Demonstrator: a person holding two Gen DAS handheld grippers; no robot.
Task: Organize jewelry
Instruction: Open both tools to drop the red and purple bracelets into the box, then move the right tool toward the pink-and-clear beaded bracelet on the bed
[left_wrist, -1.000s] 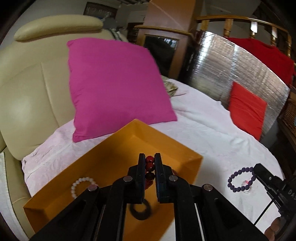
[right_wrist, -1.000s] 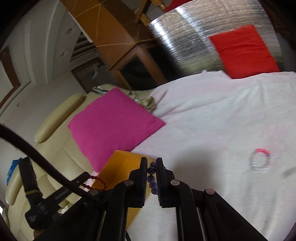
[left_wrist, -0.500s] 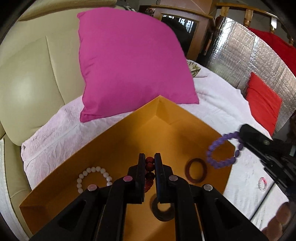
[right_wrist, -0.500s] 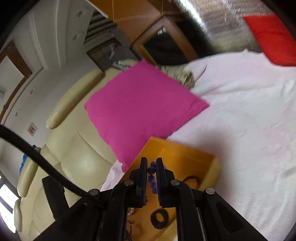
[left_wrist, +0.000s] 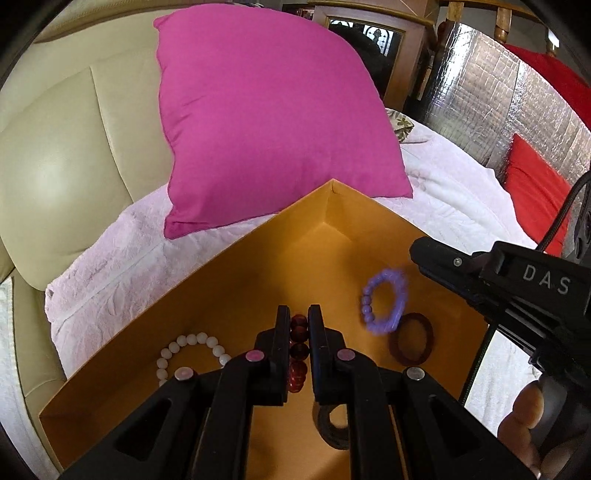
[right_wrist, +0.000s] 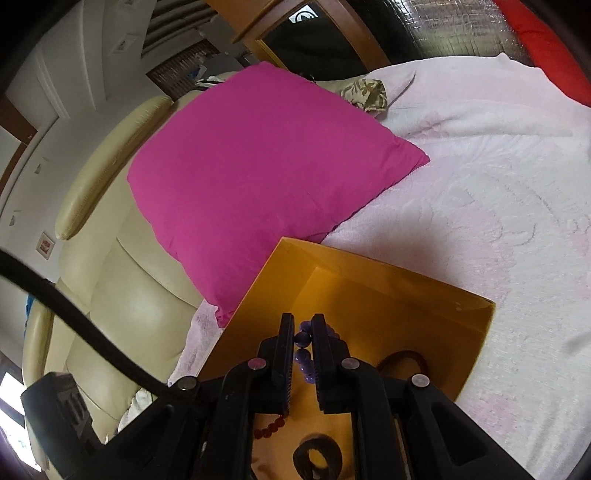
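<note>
Left wrist view has the red bead bracelet (left_wrist: 298, 345) clamped between the closed fingers of the left gripper (left_wrist: 298, 315), hanging over the floor of the orange box (left_wrist: 258, 266); the beads run in a line down the narrow gap between the pads; below and to the left a white bead bracelet (left_wrist: 184, 349) lies on the box floor, partly hidden behind the gripper's body; to the right a brown bangle (left_wrist: 410, 344) lies flat, and a dark ring (left_wrist: 334, 428) shows under the gripper's right arm. The purple bead bracelet (left_wrist: 384, 301) appears blurred just off the tip of the right gripper (left_wrist: 419, 256), which reaches in from the right with a person's fingers (left_wrist: 524, 424) around its handle; whether the tip still touches the beads cannot be told from this view. Right wrist view shows the same purple bracelet (right_wrist: 304, 350) between the right gripper's (right_wrist: 303, 323) fingers, whose jaws have just been opening a little and stand only narrowly apart; beads sit in the gap, but whether the pads still press them is unclear. Around the box lies a pale pink bedspread (right_wrist: 480, 192); a magenta pillow (left_wrist: 266, 122) leans on the cream leather headboard (left_wrist: 70, 147) just behind the box's far corner; a red cushion (left_wrist: 535, 199) rests against a silver quilted panel (left_wrist: 480, 103) farther right.
</note>
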